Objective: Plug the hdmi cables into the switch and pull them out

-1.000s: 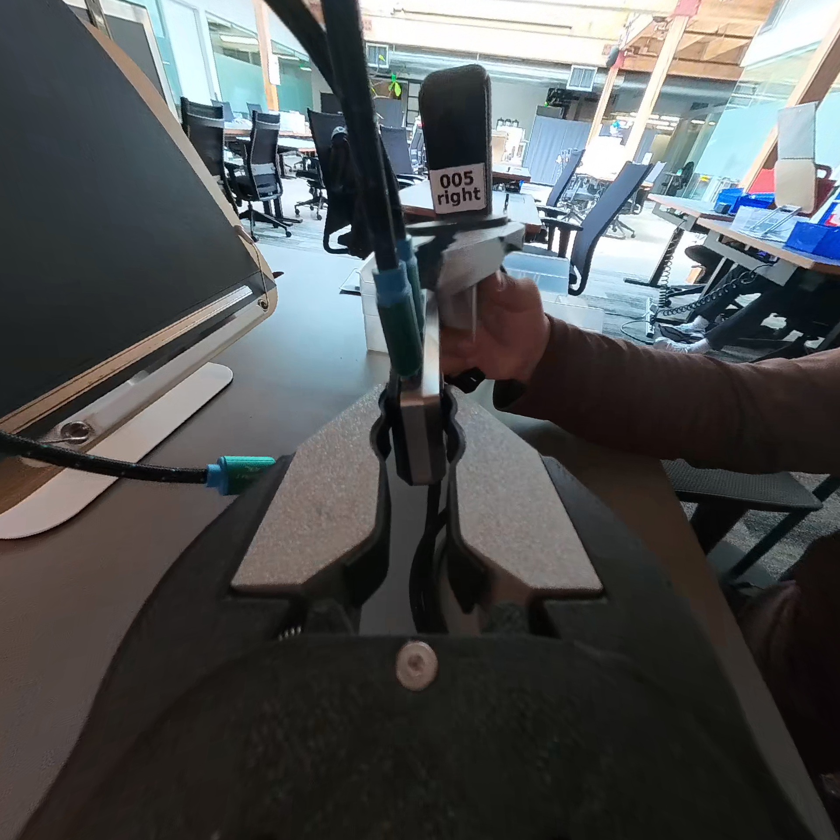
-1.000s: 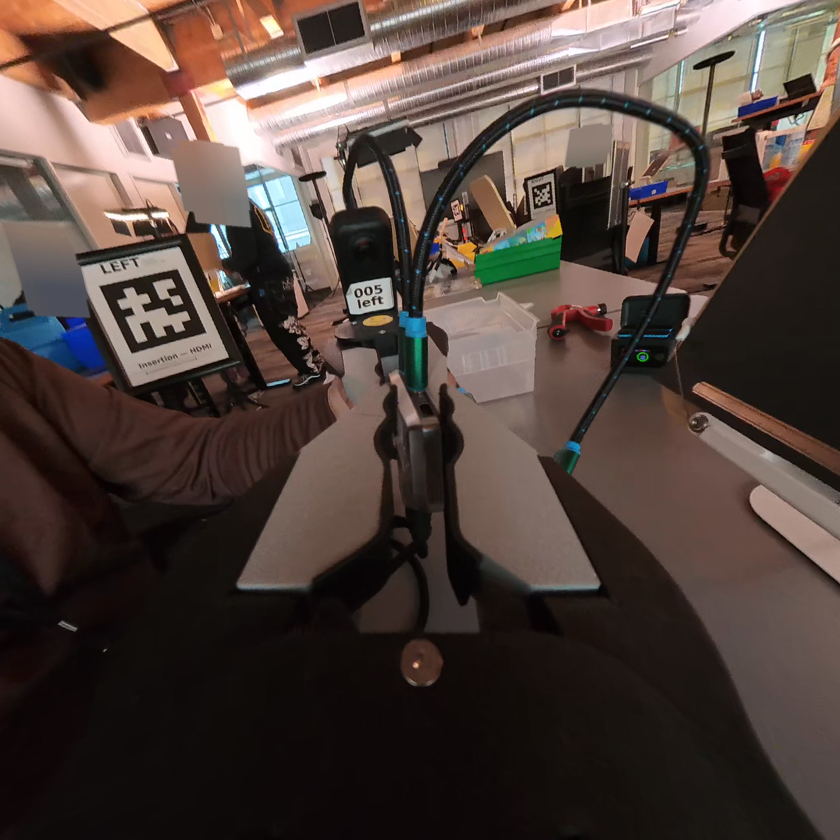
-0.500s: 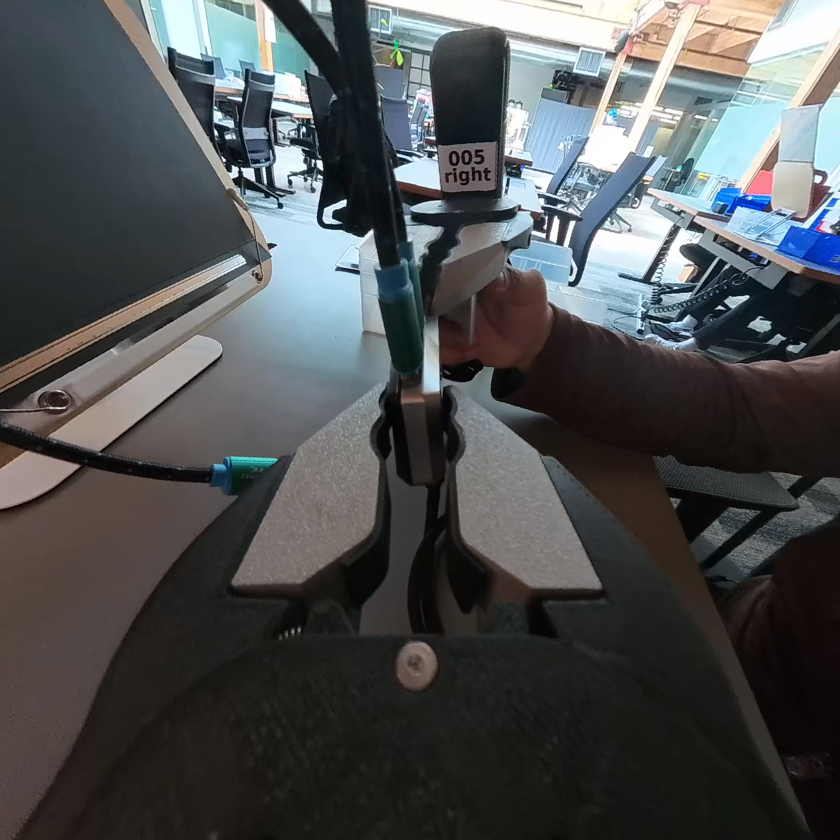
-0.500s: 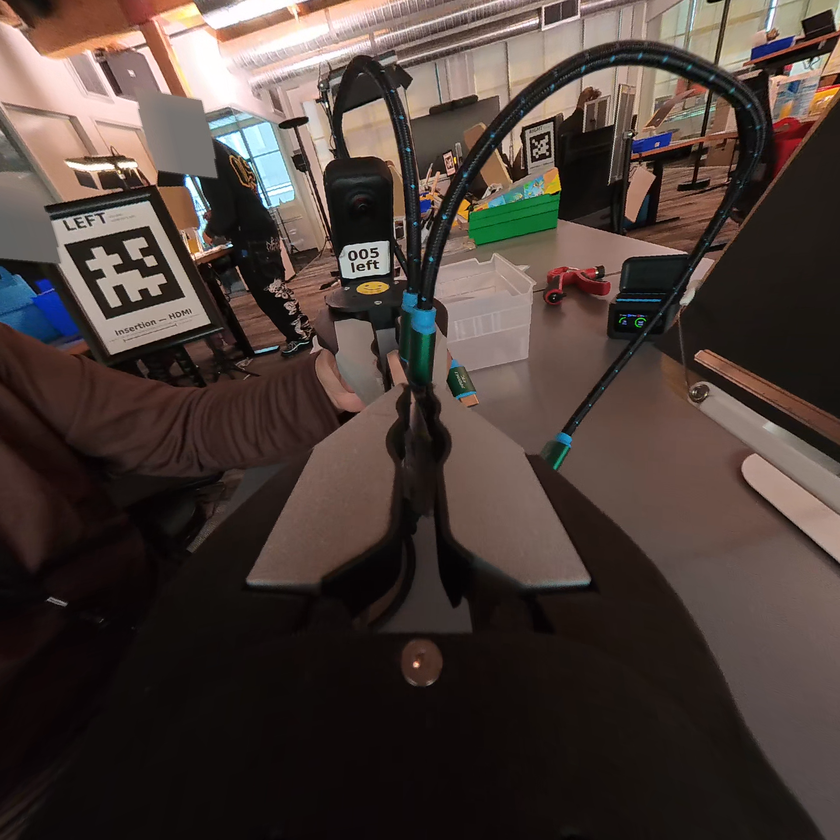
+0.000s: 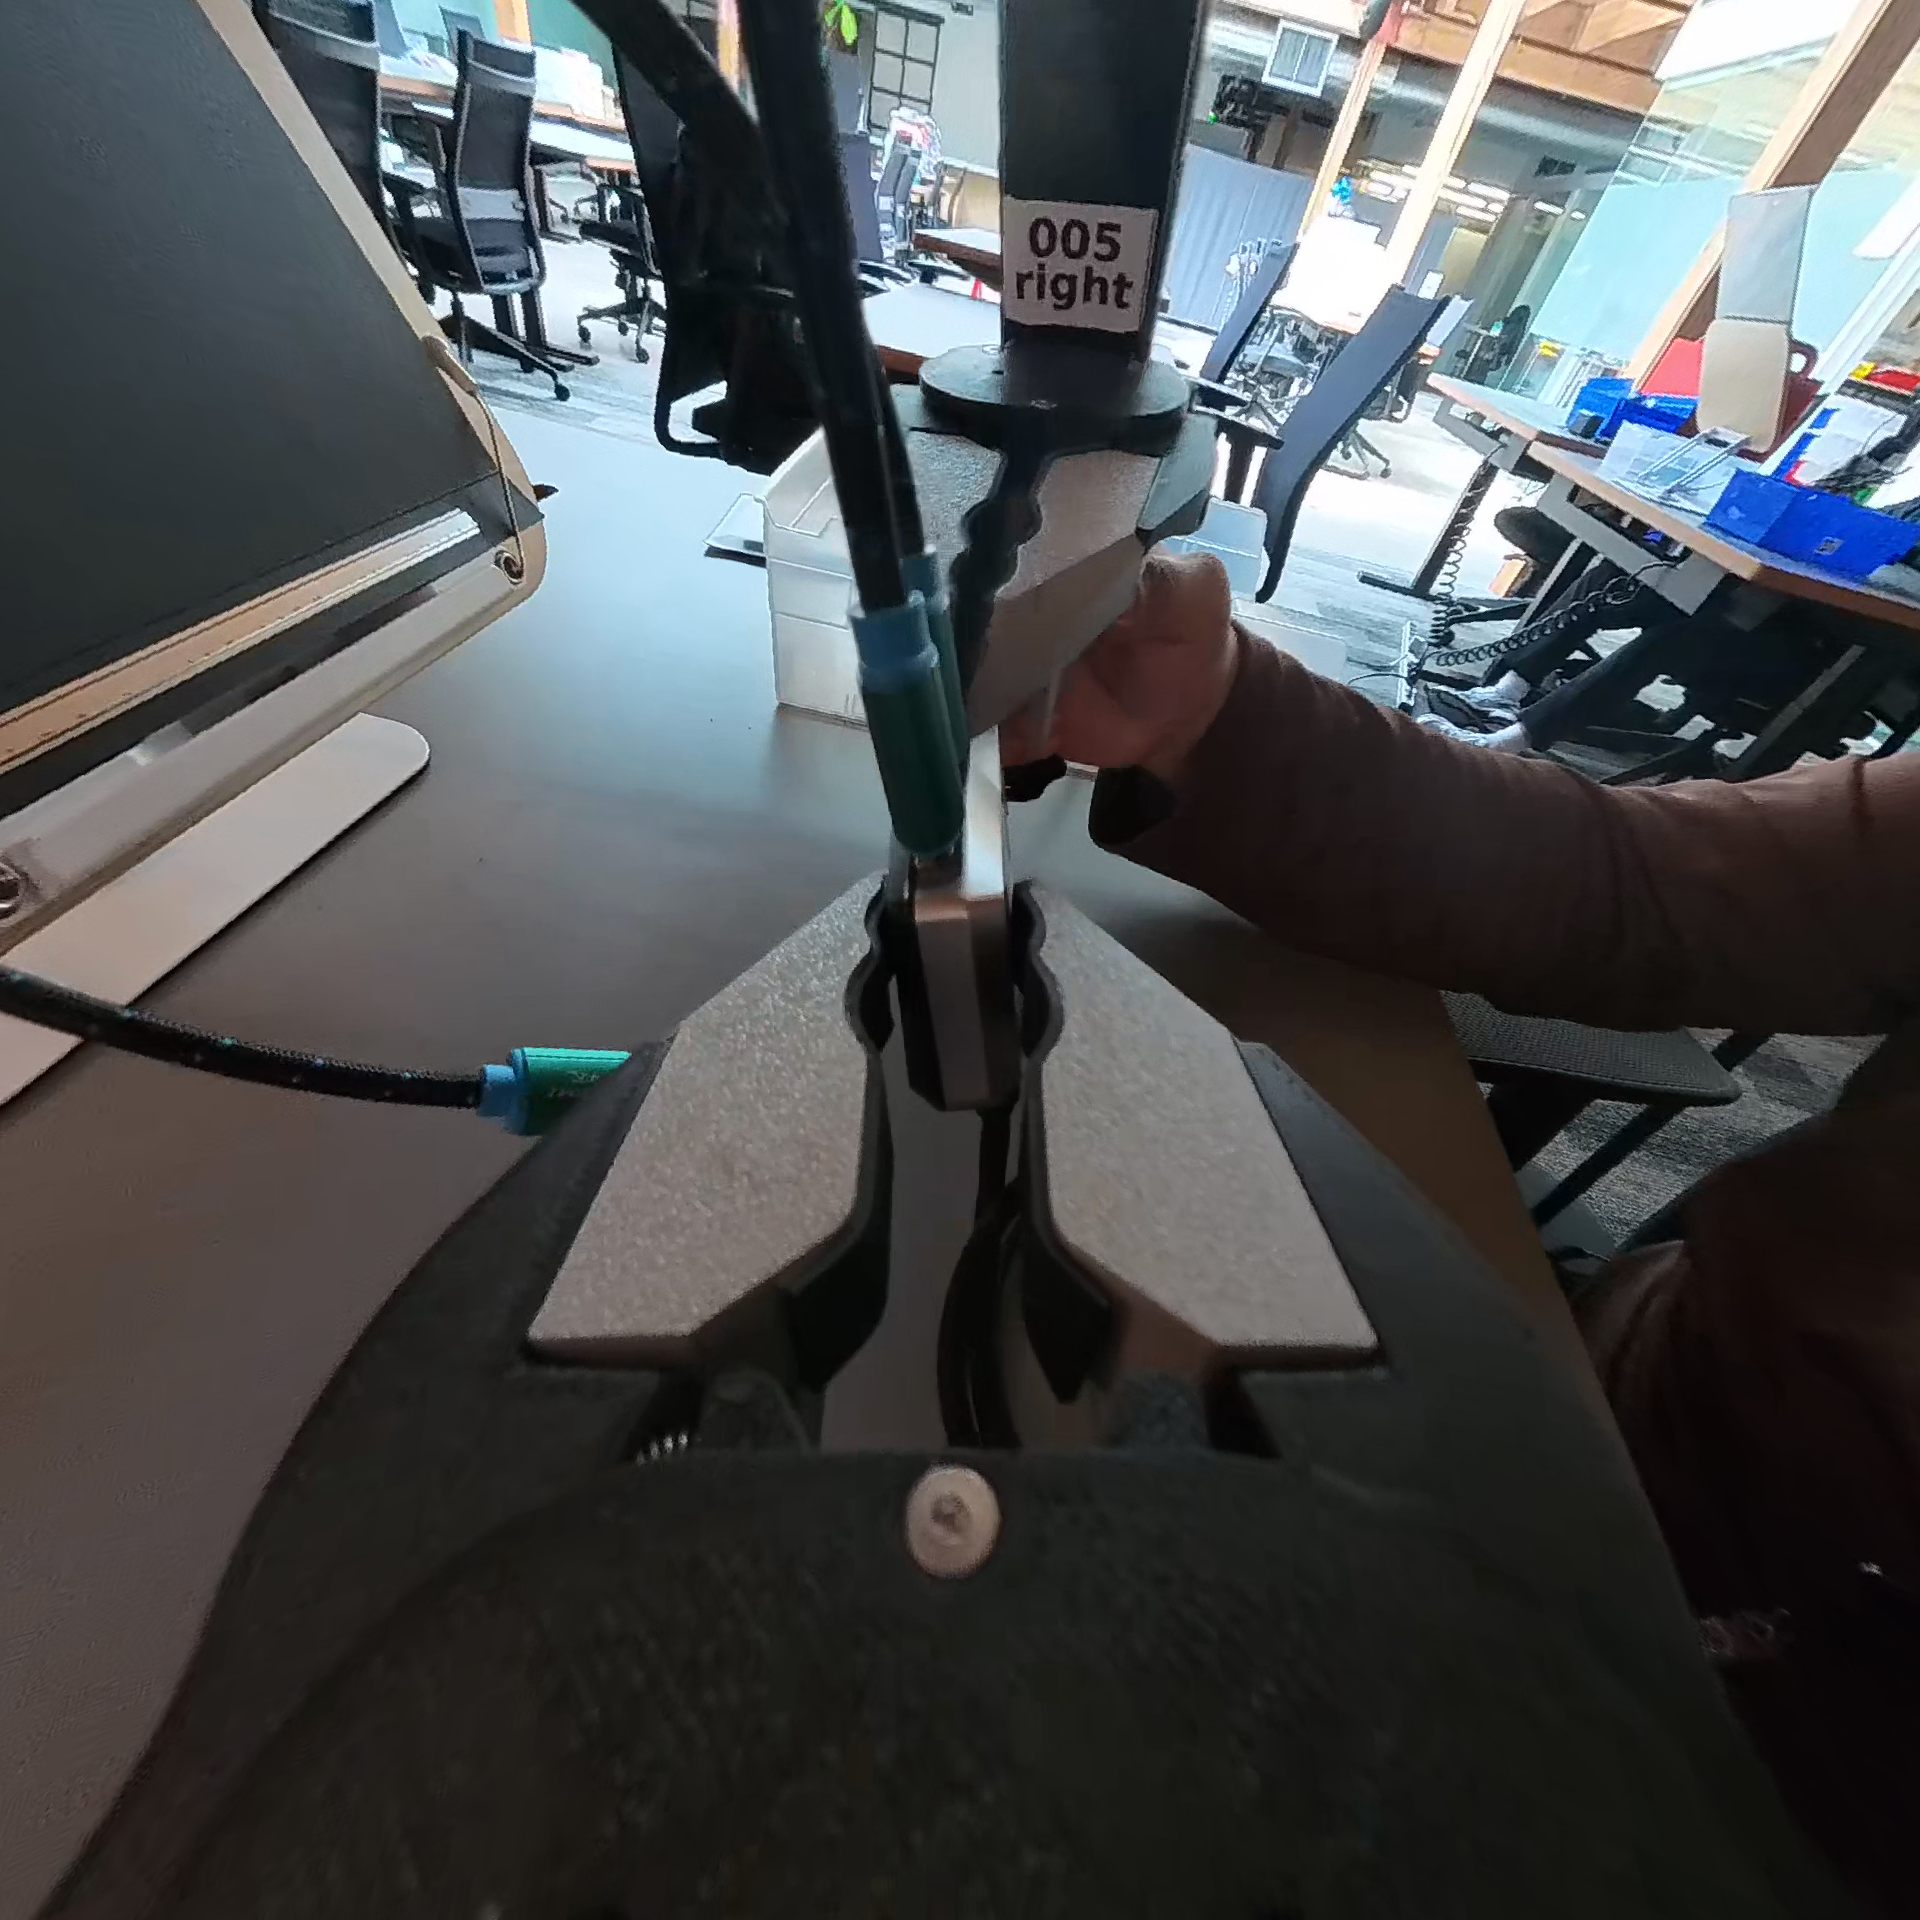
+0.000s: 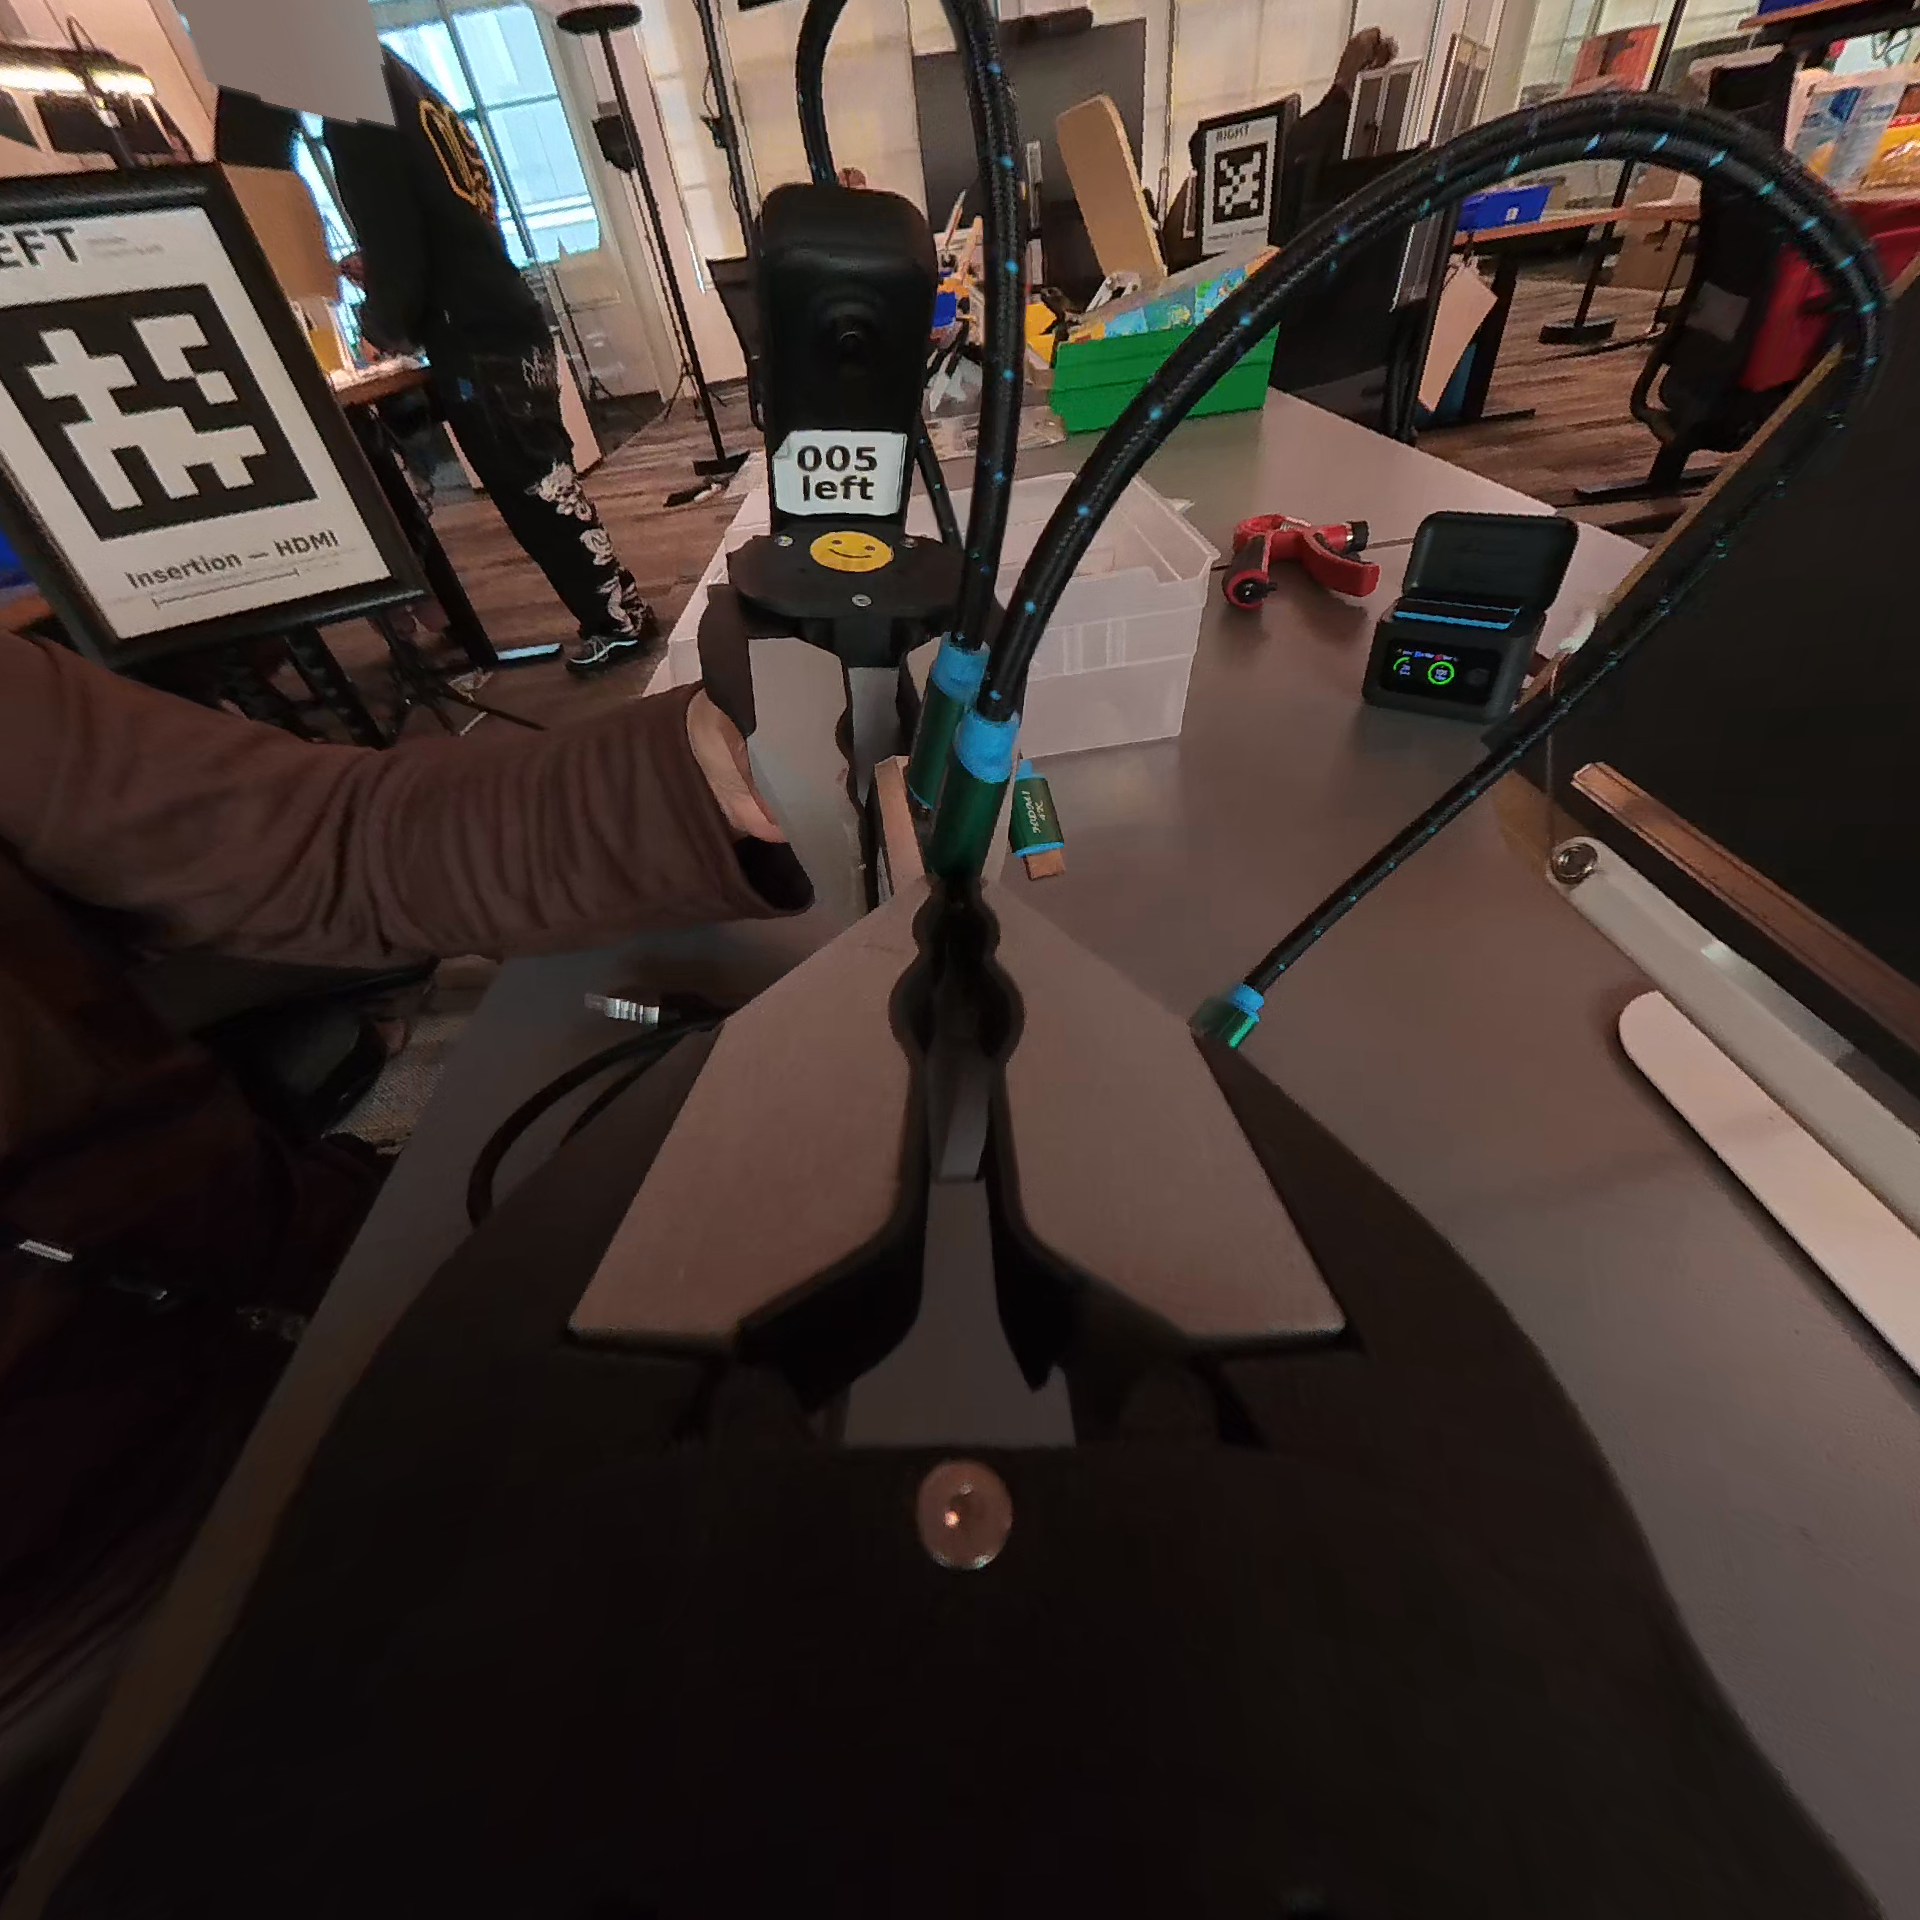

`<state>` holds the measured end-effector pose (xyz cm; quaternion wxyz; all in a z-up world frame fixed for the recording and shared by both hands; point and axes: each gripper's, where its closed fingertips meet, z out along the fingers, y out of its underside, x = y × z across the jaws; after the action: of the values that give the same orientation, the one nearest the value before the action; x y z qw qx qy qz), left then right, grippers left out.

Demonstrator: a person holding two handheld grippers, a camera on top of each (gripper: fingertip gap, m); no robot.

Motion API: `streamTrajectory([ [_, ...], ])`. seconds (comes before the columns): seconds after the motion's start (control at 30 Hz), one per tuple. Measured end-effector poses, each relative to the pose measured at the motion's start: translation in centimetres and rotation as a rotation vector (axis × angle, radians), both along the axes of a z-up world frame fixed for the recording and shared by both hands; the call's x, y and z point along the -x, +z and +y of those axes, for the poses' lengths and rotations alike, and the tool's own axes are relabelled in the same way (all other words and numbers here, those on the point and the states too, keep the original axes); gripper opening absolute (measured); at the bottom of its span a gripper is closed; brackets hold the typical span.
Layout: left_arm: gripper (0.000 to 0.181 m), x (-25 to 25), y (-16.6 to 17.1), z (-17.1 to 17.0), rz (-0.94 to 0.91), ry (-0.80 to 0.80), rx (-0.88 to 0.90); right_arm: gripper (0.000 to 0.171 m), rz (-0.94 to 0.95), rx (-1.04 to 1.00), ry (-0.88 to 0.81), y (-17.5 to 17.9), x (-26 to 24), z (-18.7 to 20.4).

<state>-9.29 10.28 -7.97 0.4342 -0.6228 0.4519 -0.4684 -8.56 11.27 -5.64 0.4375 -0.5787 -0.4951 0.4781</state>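
The thin grey HDMI switch point(image 5: 961, 997) is held off the table between both grippers. My left gripper point(image 5: 956, 966) is shut on its near end. My right gripper point(image 6: 956, 925) is shut on the other end, and it also shows in the left wrist view point(image 5: 1039, 582). Two green plugs point(image 6: 966, 810) on black braided cables sit in the switch's edge, right at the right fingertips; they also show in the left wrist view point(image 5: 909, 738). A loose green plug point(image 6: 1039, 821) hangs beside them. Another plug point(image 5: 551, 1075) lies on the table.
A monitor point(image 5: 208, 312) on a silver foot point(image 5: 208, 831) stands along one side of the table. A clear plastic bin point(image 6: 1101, 644), a red tool point(image 6: 1299, 566) and a small black device point(image 6: 1465, 634) sit beyond. A framed marker sign point(image 6: 156, 416) stands off the table's edge. The grippers are tip to tip, or close to it.
The two grippers have drawn closer together, both still shut on the switch. The right view has tipped down, and the loose hanging plug has come into view beside the seated plugs.
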Motion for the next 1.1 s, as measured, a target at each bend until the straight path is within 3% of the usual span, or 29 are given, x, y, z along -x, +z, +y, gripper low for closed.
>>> streamTrajectory([
  [0.1,0.019,-0.16,-0.14,-0.26,0.010,-0.014,-0.012,0.008,-0.017,0.014,-0.006,-0.25,-0.17,0.20],
  [0.17,0.019,-0.23,-0.25,-0.23,0.014,-0.011,-0.011,0.000,-0.016,0.022,0.019,-0.30,-0.17,-0.15],
  [1.1,0.019,-0.31,-0.63,0.31,-0.017,-0.001,0.057,0.007,0.027,0.059,-0.007,-0.66,0.79,0.49],
])
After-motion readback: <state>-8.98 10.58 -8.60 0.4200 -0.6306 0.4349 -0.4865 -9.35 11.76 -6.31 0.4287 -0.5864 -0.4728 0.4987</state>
